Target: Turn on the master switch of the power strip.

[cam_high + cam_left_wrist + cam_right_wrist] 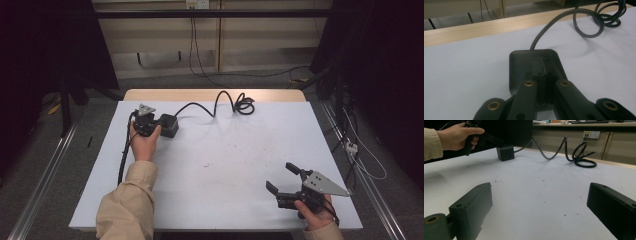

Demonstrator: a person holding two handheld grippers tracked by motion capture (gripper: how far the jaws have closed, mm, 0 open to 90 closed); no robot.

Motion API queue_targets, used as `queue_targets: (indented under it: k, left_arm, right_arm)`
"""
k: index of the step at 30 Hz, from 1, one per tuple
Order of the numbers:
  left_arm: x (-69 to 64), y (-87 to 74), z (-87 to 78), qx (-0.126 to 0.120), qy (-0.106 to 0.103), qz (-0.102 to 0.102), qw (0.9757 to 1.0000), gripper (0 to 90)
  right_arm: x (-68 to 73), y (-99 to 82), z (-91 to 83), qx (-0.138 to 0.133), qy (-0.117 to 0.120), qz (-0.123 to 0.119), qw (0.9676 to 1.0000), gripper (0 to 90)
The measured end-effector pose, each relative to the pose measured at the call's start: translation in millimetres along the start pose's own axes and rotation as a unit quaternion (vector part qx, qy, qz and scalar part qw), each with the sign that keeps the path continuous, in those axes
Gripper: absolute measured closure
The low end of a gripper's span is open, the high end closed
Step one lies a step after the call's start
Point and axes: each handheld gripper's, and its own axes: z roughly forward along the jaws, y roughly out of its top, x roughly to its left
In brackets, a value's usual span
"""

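Note:
A black box (pixel 169 126) (pixel 520 67) (pixel 505 153) sits on the white table (pixel 225 155) at the far left. Its thick black cable (pixel 220 99) (pixel 586 27) (pixel 576 157) runs off to the right and ends in a loose coil. My left gripper (pixel 158 125) (pixel 544 63) (pixel 499 143) is shut, its jaws pressed together, and its tip rests on the top of the box. Near the front right my right gripper (pixel 280 176) (pixel 540 188) lies low over bare table, open, with nothing between its fingers.
A strip of wooden tabletop (pixel 215 94) (pixel 474 30) runs along the far edge behind the white sheet. Beyond it are a floor with loose cables (pixel 240 72) and a wall socket (pixel 591 134). Metal rails (pixel 45 170) flank the table.

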Motion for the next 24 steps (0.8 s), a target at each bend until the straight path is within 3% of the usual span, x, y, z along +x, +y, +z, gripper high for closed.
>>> queue_targets:
  k: [17, 24]
  left_arm:
    - [1.1, 0.0, 0.0, -0.008, 0.002, -0.008, 0.9999, 90.0]
    - [1.5, 3.8, -5.4, -0.018, -0.006, -0.019, 0.9996, 85.1]
  right_arm:
    - [-0.7, 0.7, 0.7, -0.002, 0.0, -0.002, 1.0, 5.7]
    - [-1.3, 1.3, 0.8, -0.002, 0.0, -0.001, 1.0, 5.6]
